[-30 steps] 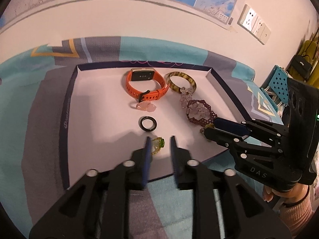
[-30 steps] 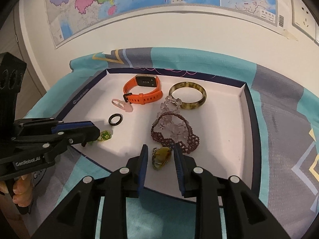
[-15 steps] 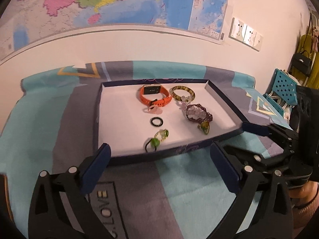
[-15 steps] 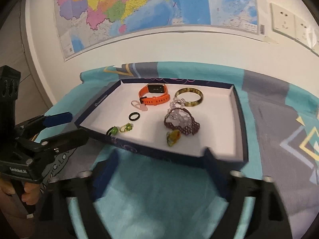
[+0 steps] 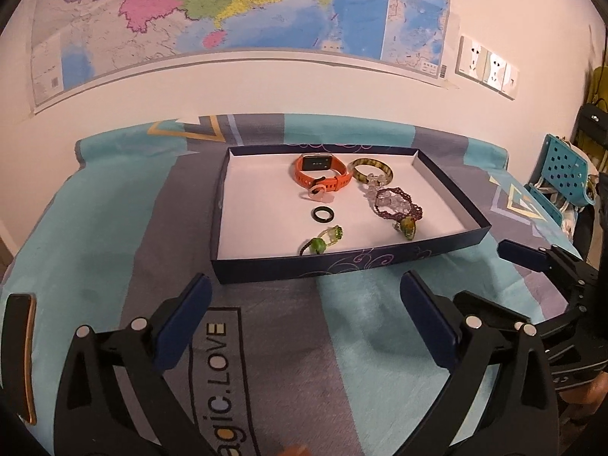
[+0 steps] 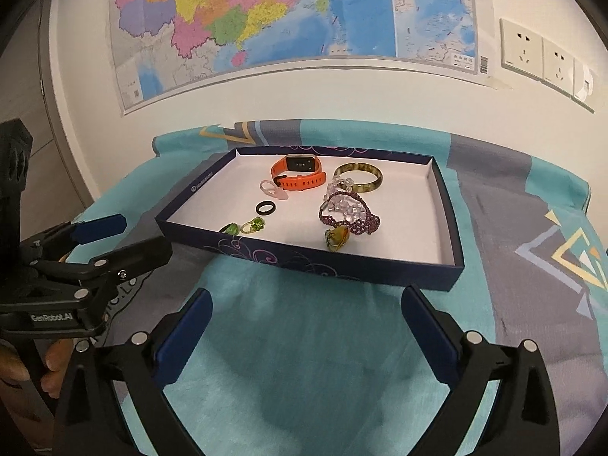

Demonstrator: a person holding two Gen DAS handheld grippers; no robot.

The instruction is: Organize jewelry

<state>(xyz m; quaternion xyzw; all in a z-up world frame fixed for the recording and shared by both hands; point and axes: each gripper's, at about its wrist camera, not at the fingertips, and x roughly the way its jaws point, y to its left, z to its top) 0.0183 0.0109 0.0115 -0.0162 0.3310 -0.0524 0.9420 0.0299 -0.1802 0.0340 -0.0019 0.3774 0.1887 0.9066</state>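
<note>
A dark blue tray (image 5: 266, 268) (image 6: 448, 205) with a white floor holds an orange watch (image 5: 321, 174) (image 6: 300, 176), a yellow-brown bangle (image 5: 370, 170) (image 6: 358, 176), a maroon bead bracelet (image 5: 397, 207) (image 6: 351, 214), a black ring (image 5: 323, 214) (image 6: 265, 207), a pink ring (image 5: 318, 192), green rings (image 5: 323, 241) (image 6: 245, 227) and an amber ring (image 5: 406, 227) (image 6: 336, 238). My left gripper (image 5: 304, 321) (image 6: 117, 237) is open and empty before the tray's near wall. My right gripper (image 6: 304, 336) (image 5: 490, 273) is open and empty, also short of the tray.
The tray lies on a teal and grey cloth (image 5: 114, 205) over a table against a white wall with a map (image 5: 228, 11). Wall sockets (image 6: 539, 55) are at the right. A blue perforated chair (image 5: 562, 167) stands off the table's right end.
Both grippers let go of the rings they were shut on inside the tray, opened wide and pulled back out to the near side of the tray.
</note>
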